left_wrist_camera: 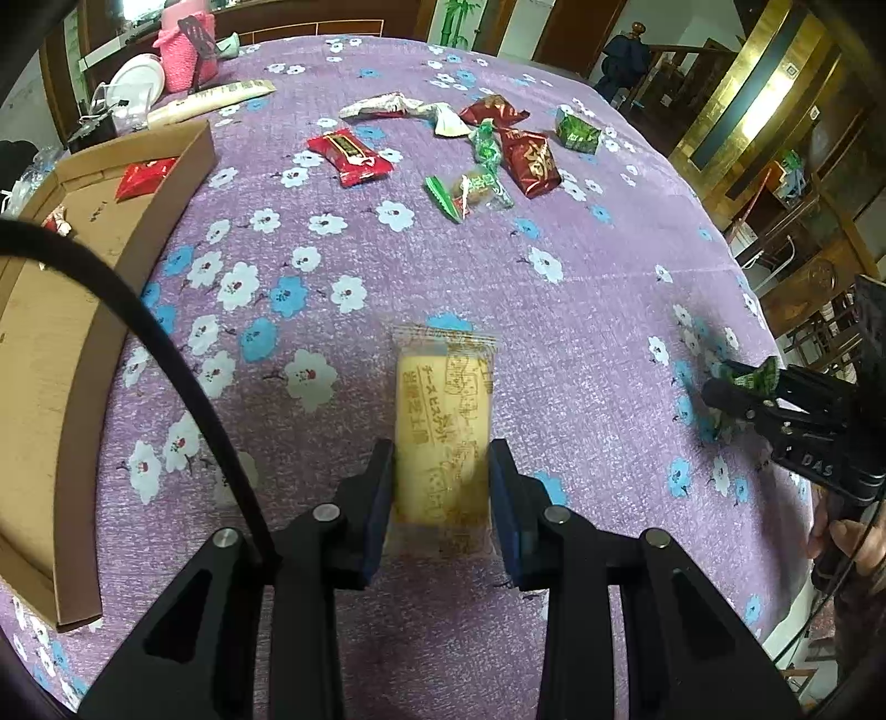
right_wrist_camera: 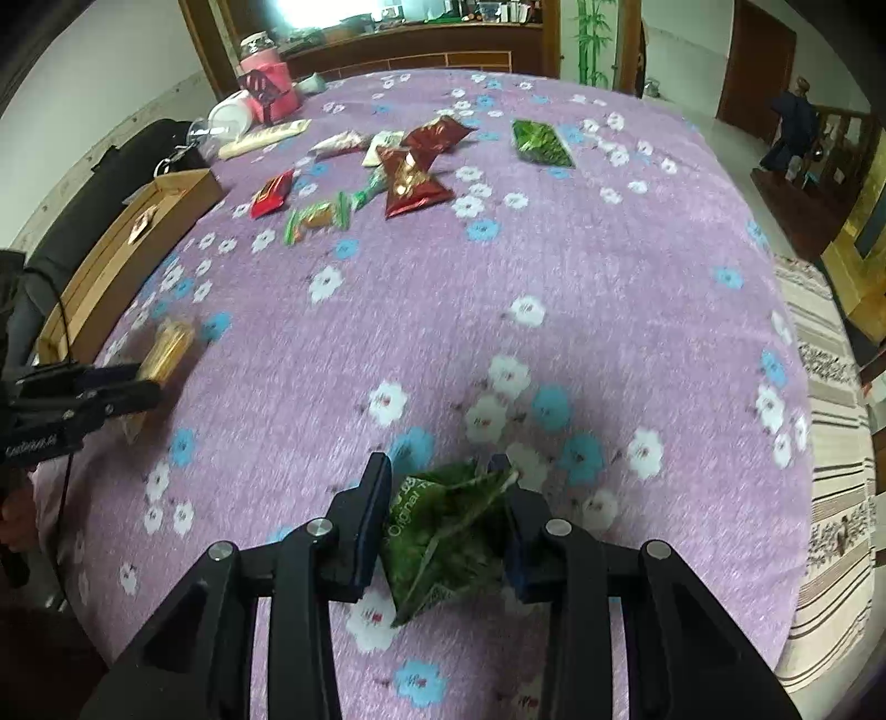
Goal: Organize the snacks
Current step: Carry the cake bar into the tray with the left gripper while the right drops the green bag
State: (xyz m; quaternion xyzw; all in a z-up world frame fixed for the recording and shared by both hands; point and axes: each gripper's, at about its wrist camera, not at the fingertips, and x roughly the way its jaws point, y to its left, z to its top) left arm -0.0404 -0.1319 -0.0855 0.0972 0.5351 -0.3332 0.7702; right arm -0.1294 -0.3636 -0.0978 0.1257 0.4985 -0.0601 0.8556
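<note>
My left gripper [left_wrist_camera: 441, 450] is shut on a yellow biscuit packet [left_wrist_camera: 443, 399] in a clear wrapper, held just over the purple flowered tablecloth [left_wrist_camera: 554, 332]. My right gripper [right_wrist_camera: 440, 464] is shut on a crumpled green snack packet [right_wrist_camera: 448, 526]. In the left wrist view the right gripper [left_wrist_camera: 722, 387] is at the far right with the green packet [left_wrist_camera: 753, 379]. A shallow cardboard box [left_wrist_camera: 55, 343] lies at the left with a red packet [left_wrist_camera: 145, 176] inside. Several loose snacks lie farther back: a red packet [left_wrist_camera: 349, 157], a green-ended candy [left_wrist_camera: 470, 191], a dark red packet [left_wrist_camera: 531, 160].
At the back left stand a pink container [left_wrist_camera: 188, 50], a white plate [left_wrist_camera: 138, 83] and a long cream packet [left_wrist_camera: 216, 99]. A flat green packet [right_wrist_camera: 541, 143] lies apart at the back. The round table drops off at the right above a striped rug [right_wrist_camera: 830, 443].
</note>
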